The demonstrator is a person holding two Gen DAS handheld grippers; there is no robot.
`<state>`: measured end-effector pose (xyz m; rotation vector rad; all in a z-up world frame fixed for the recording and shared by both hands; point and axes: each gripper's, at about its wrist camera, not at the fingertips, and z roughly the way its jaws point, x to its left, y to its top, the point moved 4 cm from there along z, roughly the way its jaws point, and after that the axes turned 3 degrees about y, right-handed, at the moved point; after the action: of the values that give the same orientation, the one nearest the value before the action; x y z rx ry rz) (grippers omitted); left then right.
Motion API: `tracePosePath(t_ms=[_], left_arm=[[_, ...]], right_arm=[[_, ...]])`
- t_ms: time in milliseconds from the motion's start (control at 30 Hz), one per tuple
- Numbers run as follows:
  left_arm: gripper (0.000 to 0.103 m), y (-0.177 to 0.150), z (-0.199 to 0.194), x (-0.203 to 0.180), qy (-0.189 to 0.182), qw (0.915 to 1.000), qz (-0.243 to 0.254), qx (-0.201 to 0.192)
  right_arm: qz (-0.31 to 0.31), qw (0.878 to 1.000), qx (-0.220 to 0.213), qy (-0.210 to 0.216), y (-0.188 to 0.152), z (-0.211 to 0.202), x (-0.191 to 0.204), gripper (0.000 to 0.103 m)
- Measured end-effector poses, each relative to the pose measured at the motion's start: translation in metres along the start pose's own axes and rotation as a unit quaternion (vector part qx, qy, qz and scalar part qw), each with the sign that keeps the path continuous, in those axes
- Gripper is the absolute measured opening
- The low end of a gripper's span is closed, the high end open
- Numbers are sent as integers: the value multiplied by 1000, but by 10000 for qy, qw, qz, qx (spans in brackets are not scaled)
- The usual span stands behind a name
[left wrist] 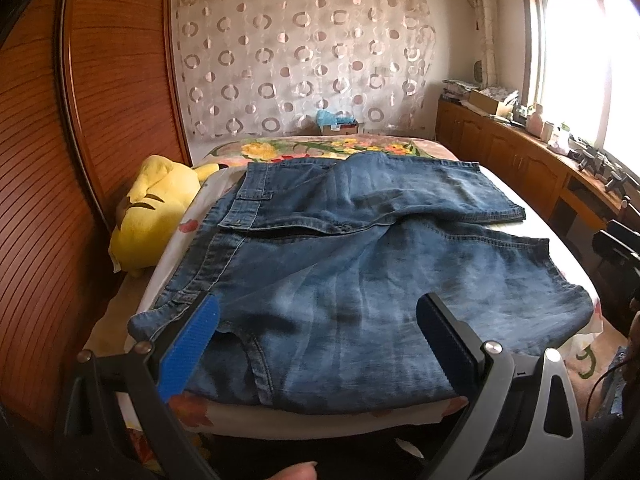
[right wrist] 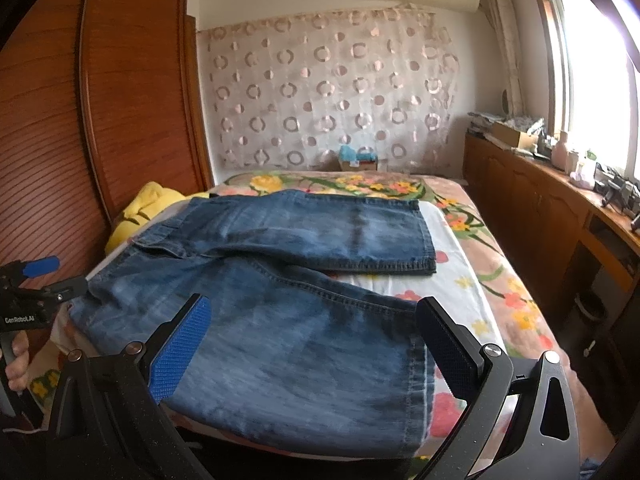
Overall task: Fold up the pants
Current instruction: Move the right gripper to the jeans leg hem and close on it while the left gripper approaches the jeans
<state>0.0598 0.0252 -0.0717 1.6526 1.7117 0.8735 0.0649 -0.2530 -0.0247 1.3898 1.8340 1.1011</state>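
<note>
The left hand-held gripper (left wrist: 320,320) hovered with its fingers spread apart over the waistband end of the pants (left wrist: 340,248), gripping nothing. The right hand-held gripper (right wrist: 316,328) likewise stood agape above the hem of the nearer leg. The denim pants lay spread on the bed (right wrist: 480,240), one leg angled away from the other. A yellow plush toy (left wrist: 152,216) sat beside the waistband, against the wooden wardrobe (left wrist: 80,120).
</note>
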Motion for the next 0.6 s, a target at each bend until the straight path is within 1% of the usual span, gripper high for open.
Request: tracePosePath(t_ms=[200,600], left_arm=[[100,-6,9,14,12,9999,-54,132],[100,-20,29,43,188,9989,-171,391]], right_arm=[[-41,9997,161,-152,-8,6,-17,103],[116,9974,683,-213,-35,28,-47,103]])
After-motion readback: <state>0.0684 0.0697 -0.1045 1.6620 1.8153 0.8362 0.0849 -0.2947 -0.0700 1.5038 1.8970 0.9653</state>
